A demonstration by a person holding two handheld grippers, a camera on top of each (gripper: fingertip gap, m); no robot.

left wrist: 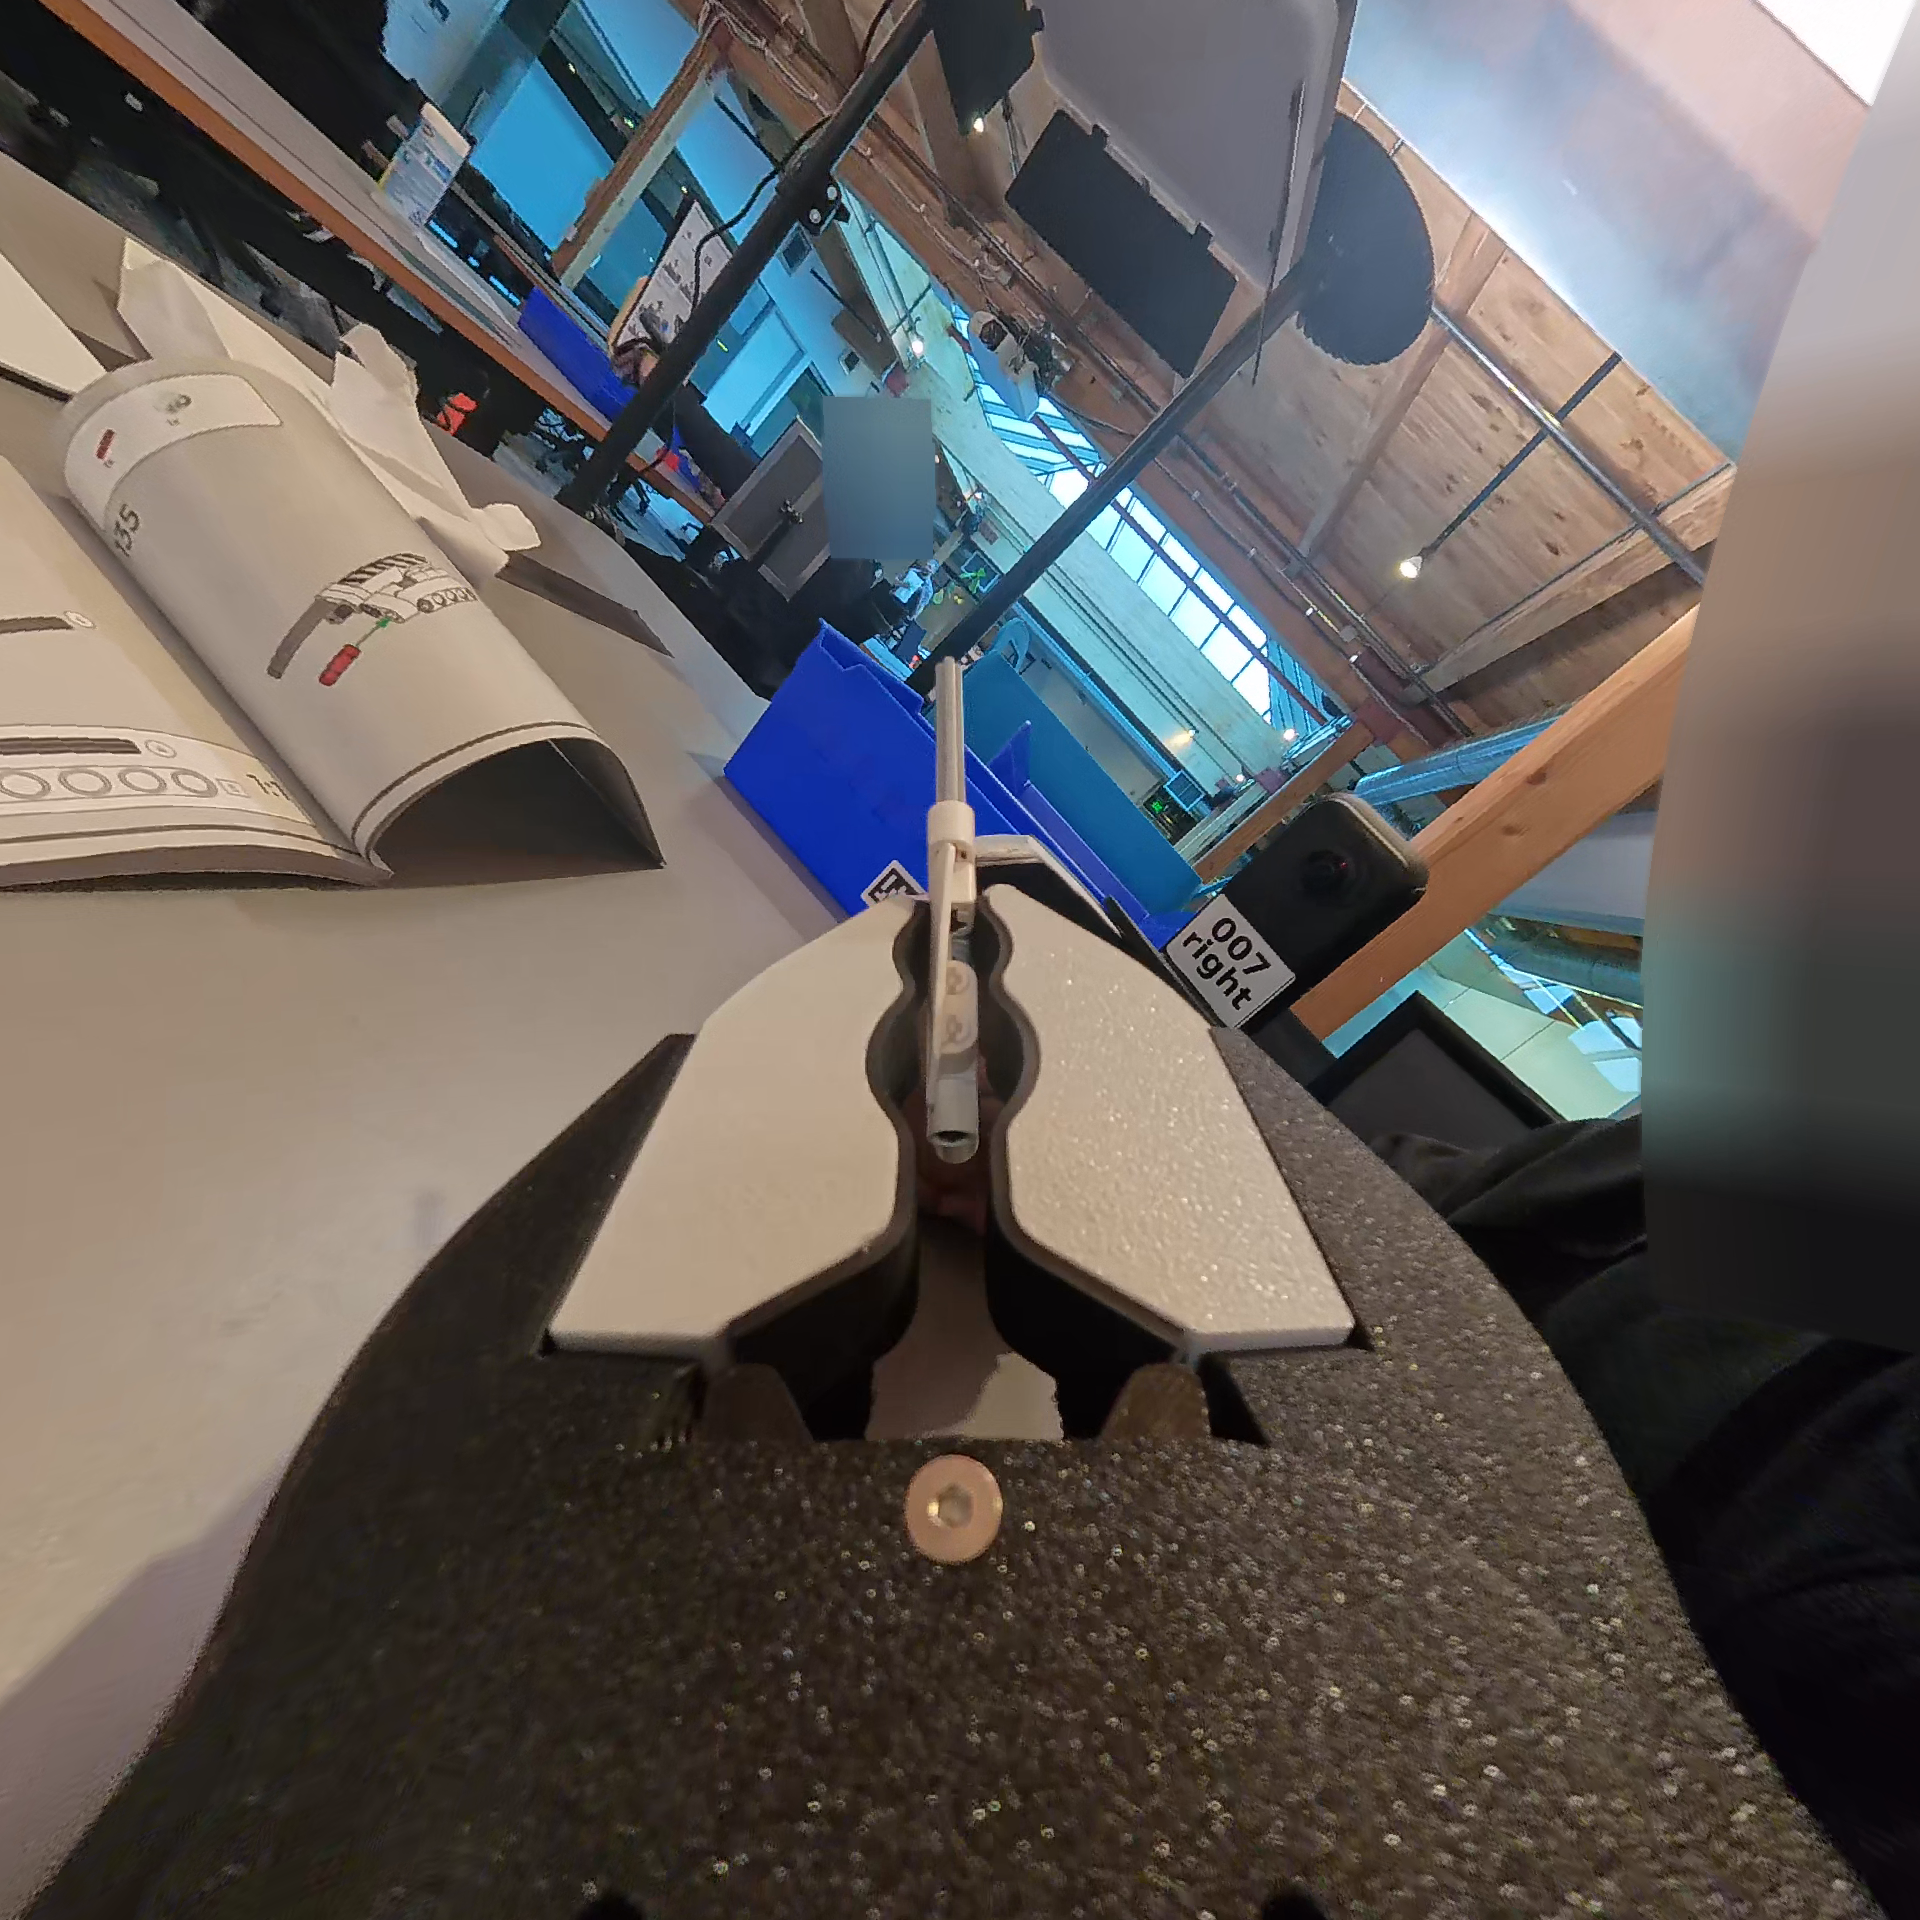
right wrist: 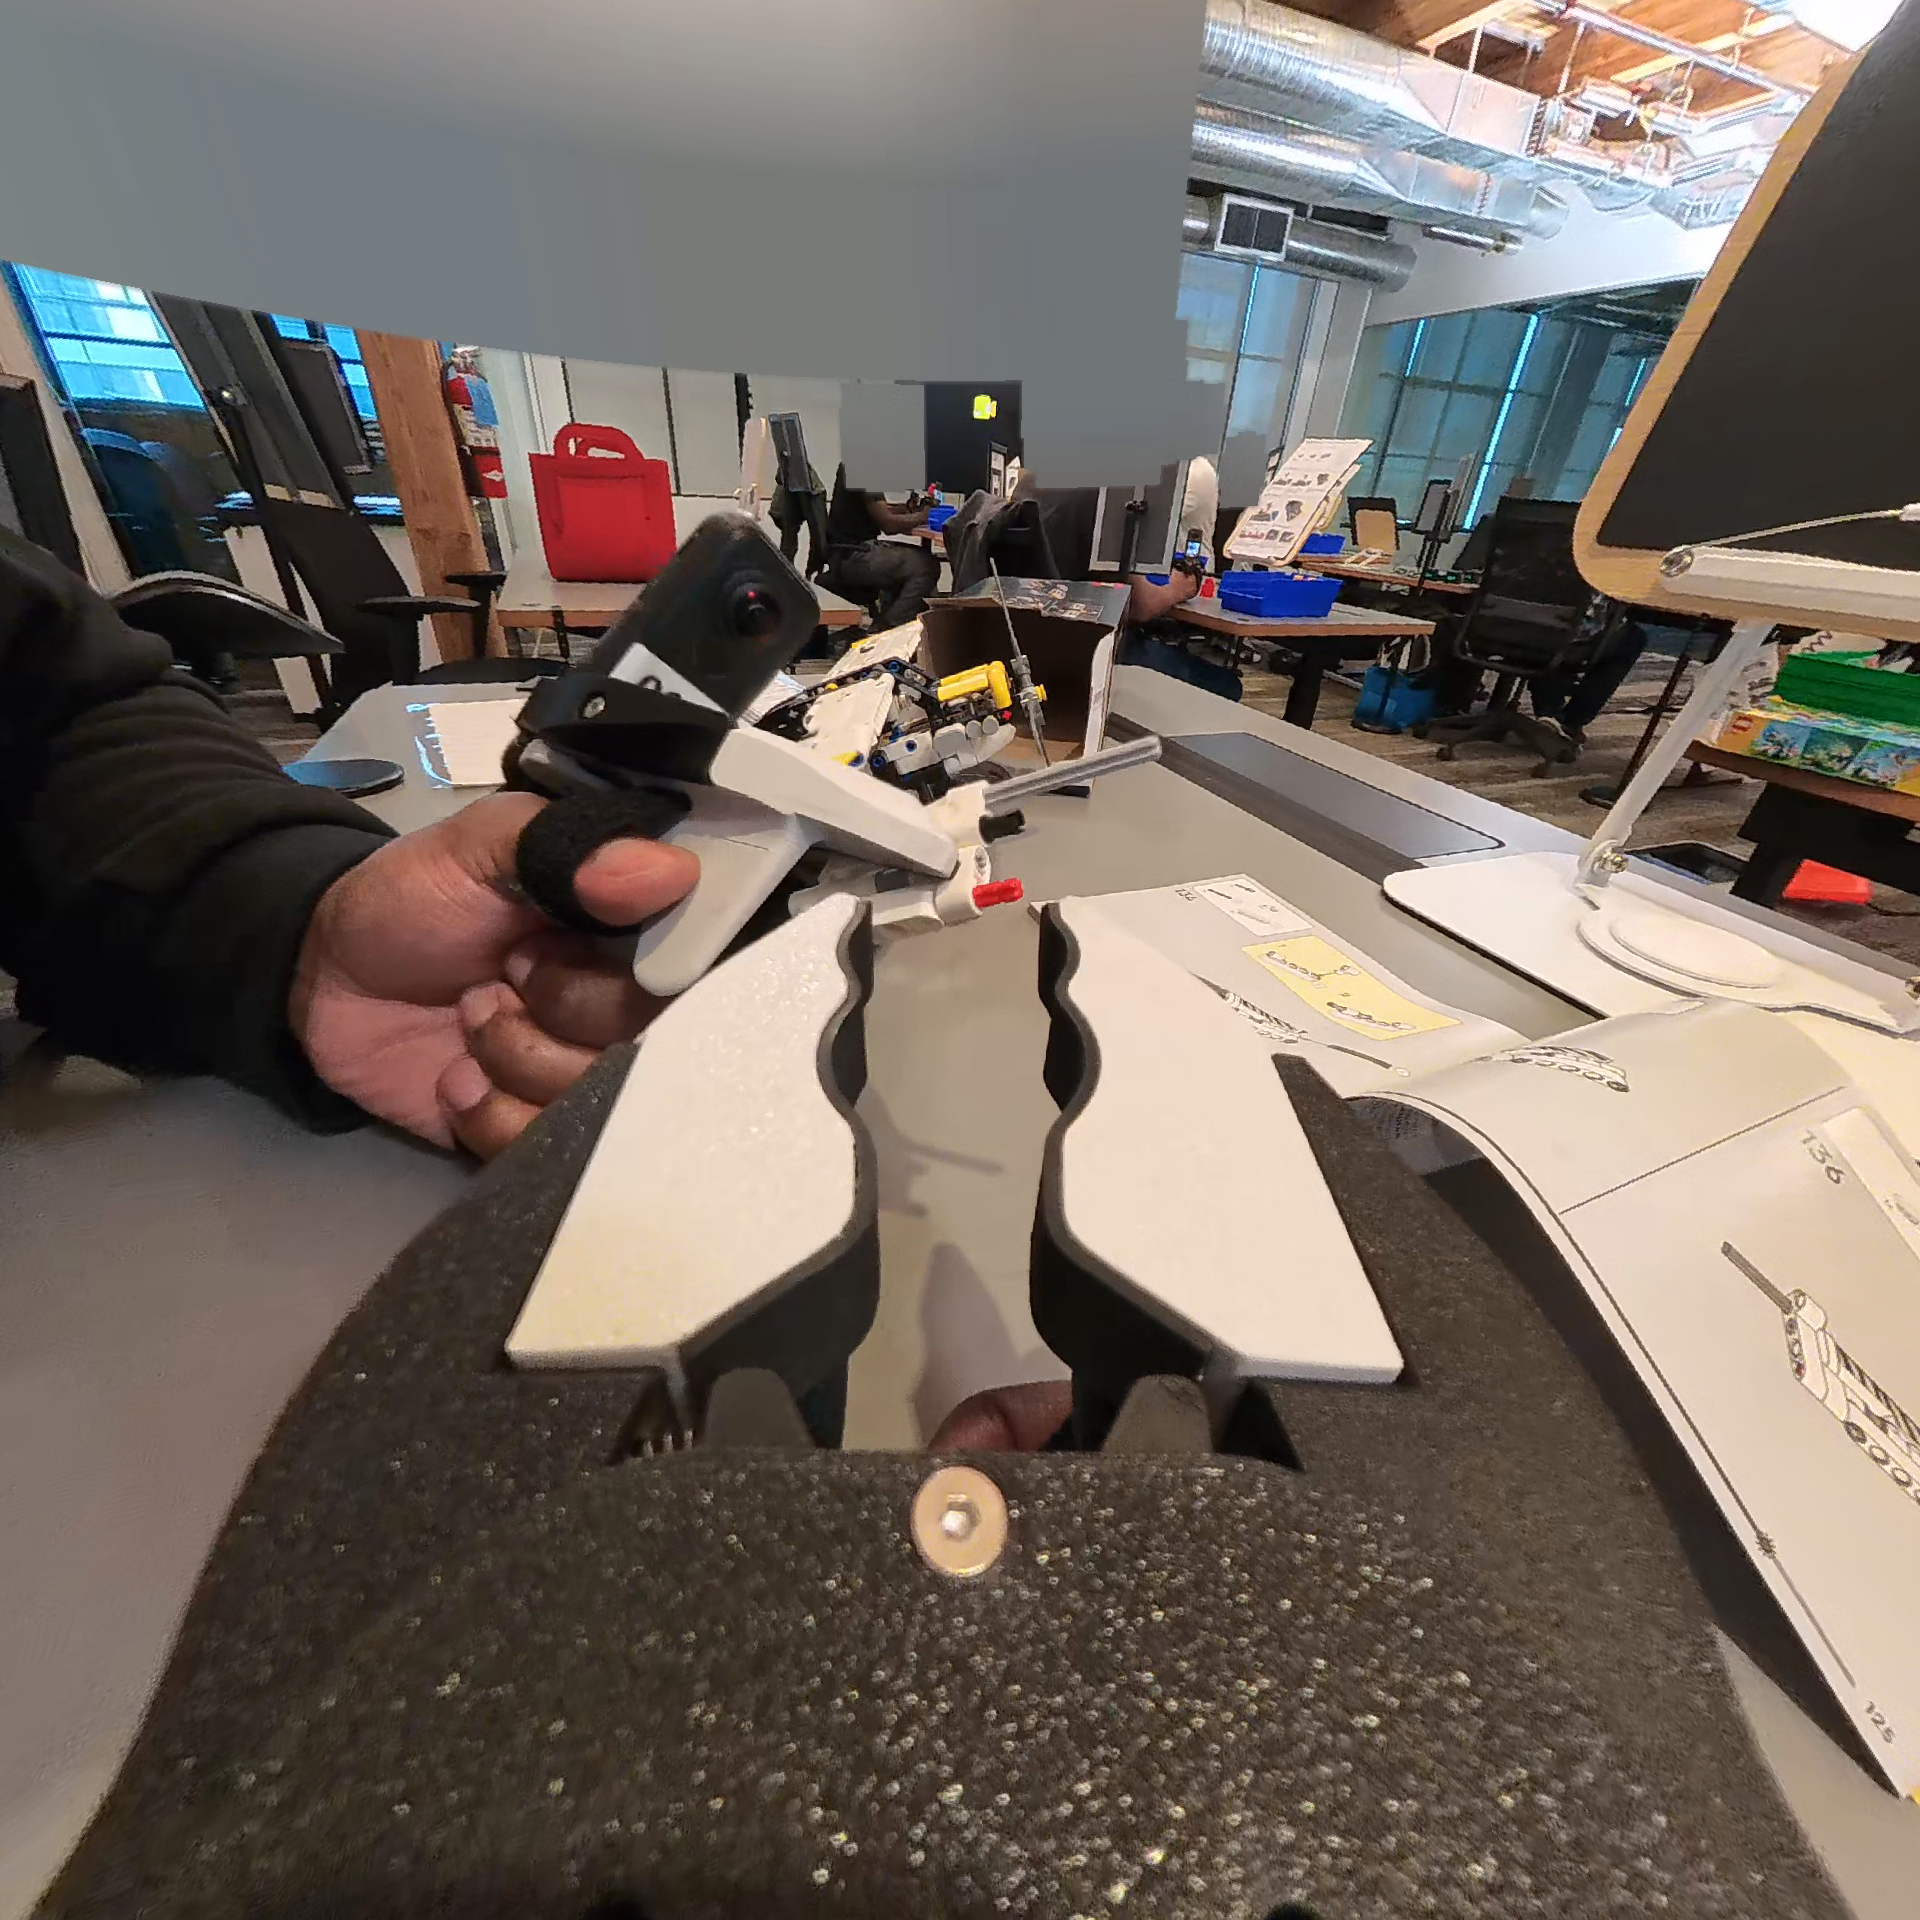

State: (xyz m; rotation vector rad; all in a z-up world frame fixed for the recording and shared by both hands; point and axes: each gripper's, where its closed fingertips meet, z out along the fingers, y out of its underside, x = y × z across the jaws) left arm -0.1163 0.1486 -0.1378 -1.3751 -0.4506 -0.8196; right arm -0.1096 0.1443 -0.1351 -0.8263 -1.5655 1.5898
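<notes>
Assembly of white plastic building-toy beams with a grey ridged axle (left wrist: 950, 727) sits clenched in the left gripper (left wrist: 951, 914), above the grey table (left wrist: 312, 1091). The right gripper (right wrist: 951, 920) gapes empty, near the open instruction booklet (right wrist: 1621, 1195).

Booklet (right wrist: 1662, 1195) on table (right wrist: 208, 1299), R of model (right wrist: 914, 717).

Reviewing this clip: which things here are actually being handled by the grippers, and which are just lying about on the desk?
Handled:
- left gripper, shut on the white beam piece with its grey axle and red pin
- right gripper, open, empty, close to that piece

Lying about:
- open instruction booklet
- part-built model
- cardboard box
- blue bin
- lamp base
</notes>
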